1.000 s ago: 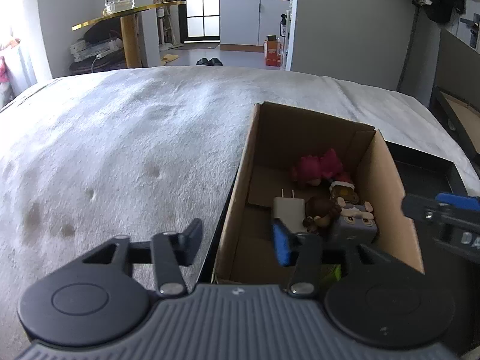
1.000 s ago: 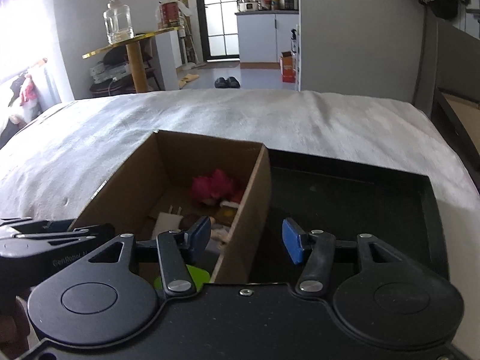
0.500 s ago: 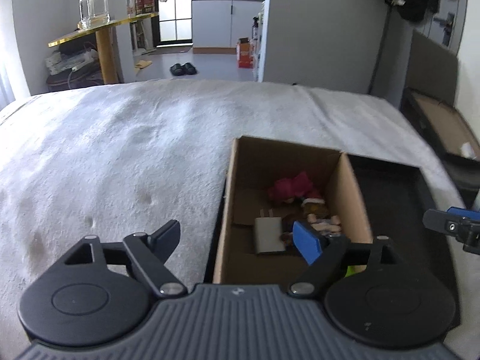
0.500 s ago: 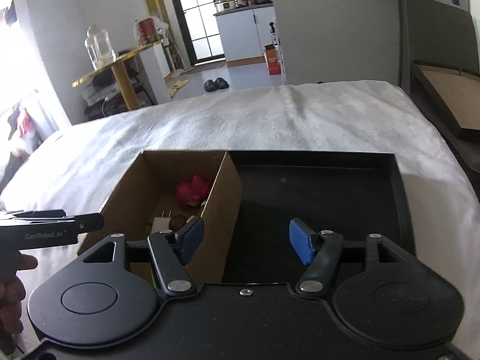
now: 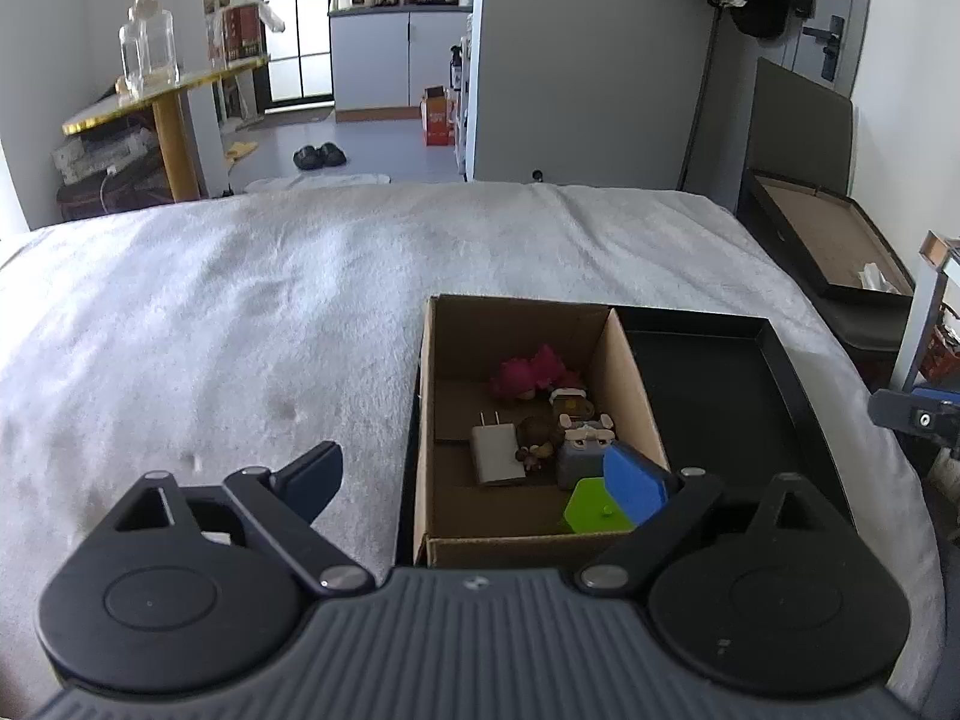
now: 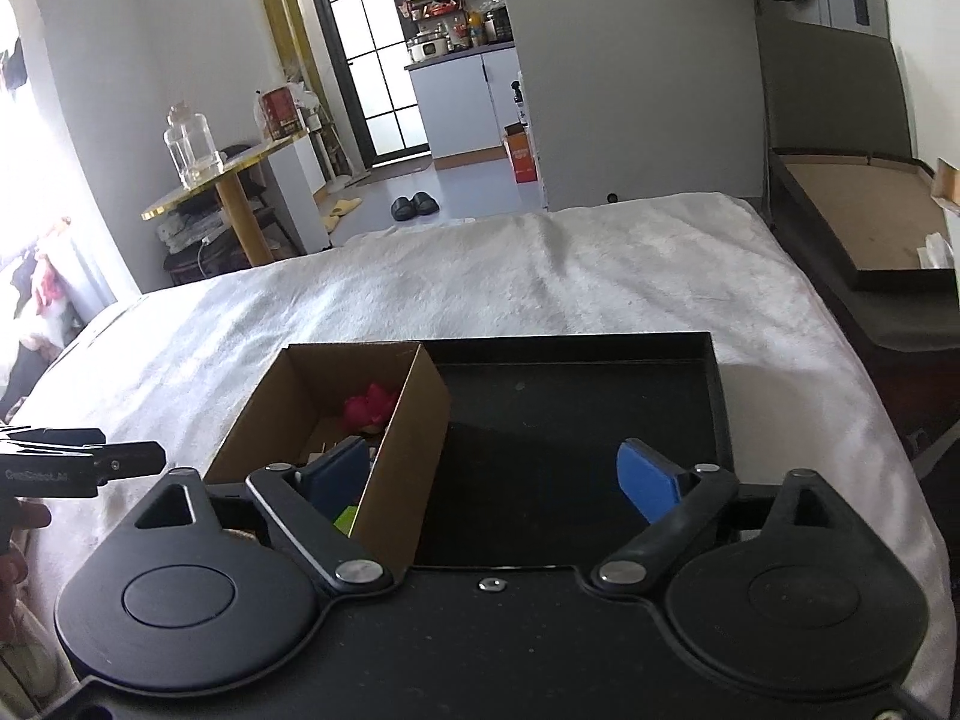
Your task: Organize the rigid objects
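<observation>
A brown cardboard box stands in the left part of a black tray on the white blanket. Inside lie a pink-haired figure, a white charger plug, a grey block figure, a brown figure and a green piece. My left gripper is open and empty, raised above the box's near left corner. My right gripper is open and empty, above the box's right wall and the tray.
The white blanket covers the whole surface left of and beyond the tray. A dark cardboard-lined lid leans at the right. A gold-topped side table with a glass jar stands beyond the far left edge.
Both grippers have pulled back and risen from the box, and both have opened wider. The box contents have not moved.
</observation>
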A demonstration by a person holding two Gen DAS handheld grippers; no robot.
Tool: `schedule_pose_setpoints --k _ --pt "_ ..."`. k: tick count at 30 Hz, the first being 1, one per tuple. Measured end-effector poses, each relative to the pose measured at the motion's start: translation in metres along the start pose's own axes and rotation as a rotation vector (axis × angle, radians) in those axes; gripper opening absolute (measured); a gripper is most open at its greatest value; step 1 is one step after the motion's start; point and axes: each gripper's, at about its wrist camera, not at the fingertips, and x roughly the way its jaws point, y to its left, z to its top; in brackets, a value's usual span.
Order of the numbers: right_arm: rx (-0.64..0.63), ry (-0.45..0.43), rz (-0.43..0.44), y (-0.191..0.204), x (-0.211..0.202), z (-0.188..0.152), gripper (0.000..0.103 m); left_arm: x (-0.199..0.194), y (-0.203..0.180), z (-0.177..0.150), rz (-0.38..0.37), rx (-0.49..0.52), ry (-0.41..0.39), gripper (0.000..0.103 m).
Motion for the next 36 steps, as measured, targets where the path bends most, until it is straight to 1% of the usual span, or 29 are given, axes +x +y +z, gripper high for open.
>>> schedule_pose_setpoints --k 3,6,14,17,19,32,36 --pt "0.007 -0.002 -0.002 -0.003 -0.01 0.0 0.092 -0.009 0.001 0.0 0.007 0.005 -0.003 0.095" --pt "0.003 -0.011 0.0 -0.005 -0.02 0.0 0.094 -0.016 0.004 0.001 -0.011 0.0 0.006 0.096" --pt "-0.001 -0.028 0.007 -0.008 -0.041 -0.001 0.097 -0.04 0.005 -0.002 -0.029 0.023 -0.006 0.098" --pt "-0.002 -0.036 0.016 -0.007 -0.049 -0.001 0.1 -0.049 0.004 -0.002 -0.037 0.038 -0.013 0.098" --pt "0.0 -0.043 0.021 -0.006 -0.056 -0.001 0.103 -0.056 0.006 -0.002 -0.046 0.028 -0.02 0.099" --pt "-0.053 -0.051 0.085 0.018 -0.091 0.001 0.103 -0.089 0.008 -0.005 -0.129 0.025 -0.049 0.102" --pt "-0.062 -0.06 0.096 0.023 -0.098 0.001 0.103 -0.096 0.006 -0.005 -0.14 0.042 -0.067 0.102"
